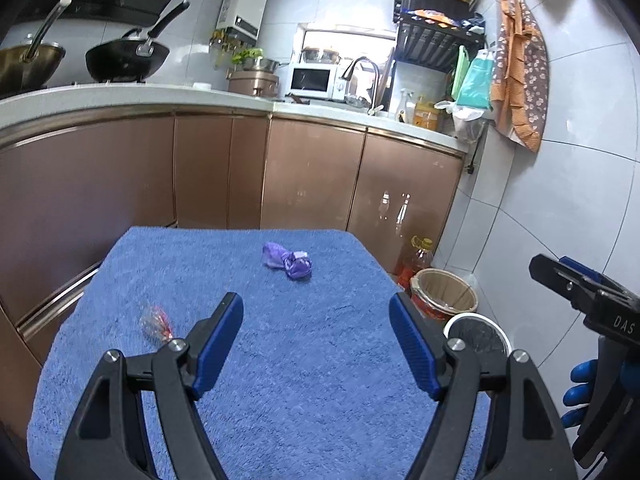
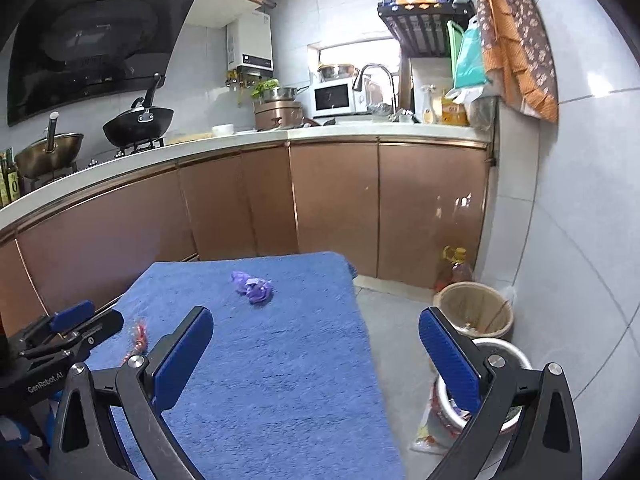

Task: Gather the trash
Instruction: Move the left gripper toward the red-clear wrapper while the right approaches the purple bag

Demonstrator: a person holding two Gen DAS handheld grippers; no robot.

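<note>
Wrappers (image 1: 289,261): two; bins (image 1: 444,294): two

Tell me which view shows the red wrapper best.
The left wrist view: the red wrapper lies in the open on the blue towel, just left of the left gripper, sharp and unblocked. In the right wrist view it is smaller, blurred, and partly behind that gripper's finger.
</note>
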